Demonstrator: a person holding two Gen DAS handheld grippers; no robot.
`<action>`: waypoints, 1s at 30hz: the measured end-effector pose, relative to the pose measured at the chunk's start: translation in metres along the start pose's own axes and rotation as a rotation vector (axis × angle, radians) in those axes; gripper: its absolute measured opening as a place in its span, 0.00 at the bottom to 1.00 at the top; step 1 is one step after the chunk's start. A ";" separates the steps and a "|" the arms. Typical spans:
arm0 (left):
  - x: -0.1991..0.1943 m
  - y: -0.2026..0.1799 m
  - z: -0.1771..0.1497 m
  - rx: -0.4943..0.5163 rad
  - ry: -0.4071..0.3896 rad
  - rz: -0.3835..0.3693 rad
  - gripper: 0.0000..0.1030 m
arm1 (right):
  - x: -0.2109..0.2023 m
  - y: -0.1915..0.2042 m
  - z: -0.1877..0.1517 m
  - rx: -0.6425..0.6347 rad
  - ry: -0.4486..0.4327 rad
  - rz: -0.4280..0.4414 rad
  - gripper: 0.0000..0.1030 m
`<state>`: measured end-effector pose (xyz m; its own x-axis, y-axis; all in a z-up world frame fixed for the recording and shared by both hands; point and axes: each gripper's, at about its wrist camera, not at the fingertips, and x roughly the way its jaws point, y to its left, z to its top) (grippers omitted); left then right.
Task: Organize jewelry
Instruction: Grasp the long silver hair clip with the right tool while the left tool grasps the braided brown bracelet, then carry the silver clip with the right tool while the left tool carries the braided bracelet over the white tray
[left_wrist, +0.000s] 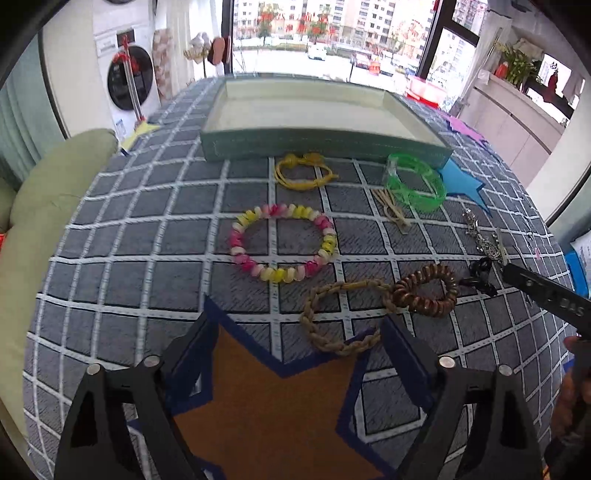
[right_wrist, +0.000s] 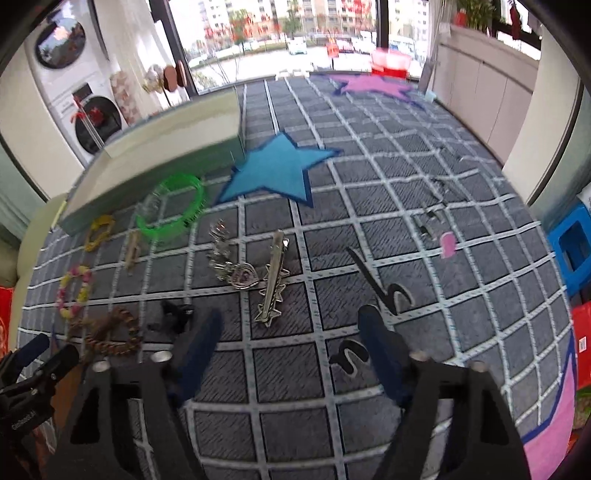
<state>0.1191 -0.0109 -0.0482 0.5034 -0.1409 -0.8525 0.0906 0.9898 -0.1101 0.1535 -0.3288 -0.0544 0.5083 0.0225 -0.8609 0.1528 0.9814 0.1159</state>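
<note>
Tray (right_wrist: 155, 147) and green bangle (right_wrist: 171, 208) motion-blurred in right view; small pieces (right_wrist: 430, 221) on far cloth indistinct

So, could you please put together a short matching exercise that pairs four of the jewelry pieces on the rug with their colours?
Things:
1. beaded bracelet
2. plastic bangle
3. cord bracelet
4. star hair clip

Colours:
A. silver
B. yellow
C. pink, yellow and white
D. translucent green

Pairs: 1-C, 2-D, 3-B, 4-A
</note>
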 end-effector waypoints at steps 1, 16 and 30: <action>0.002 -0.001 0.000 0.000 0.001 0.005 0.97 | 0.003 0.002 0.002 -0.011 -0.008 -0.016 0.70; -0.001 -0.021 0.002 0.093 -0.011 -0.069 0.20 | 0.008 0.024 0.008 -0.102 0.000 -0.053 0.18; -0.035 -0.004 0.012 0.068 -0.055 -0.214 0.20 | -0.033 0.007 0.017 -0.030 -0.067 0.107 0.18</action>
<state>0.1117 -0.0102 -0.0115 0.5121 -0.3504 -0.7842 0.2568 0.9337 -0.2496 0.1525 -0.3259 -0.0165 0.5761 0.1154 -0.8092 0.0697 0.9794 0.1893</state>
